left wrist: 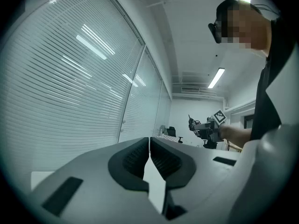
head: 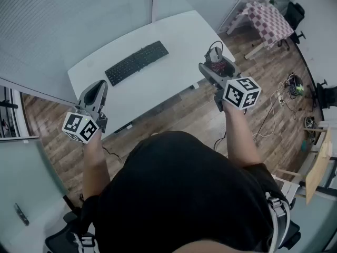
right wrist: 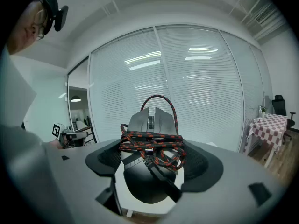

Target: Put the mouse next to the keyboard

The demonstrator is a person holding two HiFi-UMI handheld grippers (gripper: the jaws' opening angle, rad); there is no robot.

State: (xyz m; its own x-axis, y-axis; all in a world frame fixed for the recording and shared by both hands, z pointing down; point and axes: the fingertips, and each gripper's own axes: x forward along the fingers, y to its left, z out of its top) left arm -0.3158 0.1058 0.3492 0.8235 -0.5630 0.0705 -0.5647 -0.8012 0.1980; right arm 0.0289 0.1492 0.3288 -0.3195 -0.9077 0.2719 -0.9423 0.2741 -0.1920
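A black keyboard (head: 137, 62) lies slantwise on the white table (head: 179, 41). My right gripper (head: 213, 59) hovers at the table's right end, its jaws wide and shut on the black mouse (head: 215, 53). In the right gripper view, the mouse (right wrist: 147, 181) sits between the pads of the right gripper (right wrist: 152, 148), with its red-and-black cable (right wrist: 152, 146) wound around it. My left gripper (head: 98, 87) hangs over the table's near left edge, apart from the keyboard. In the left gripper view, the left gripper (left wrist: 149, 146) is shut on nothing.
A small table with a checkered cloth (head: 268, 17) and a black chair (head: 295, 12) stand at the back right. Cables (head: 292, 86) lie on the wooden floor at the right. A glass wall with blinds (right wrist: 187, 92) runs behind the white table.
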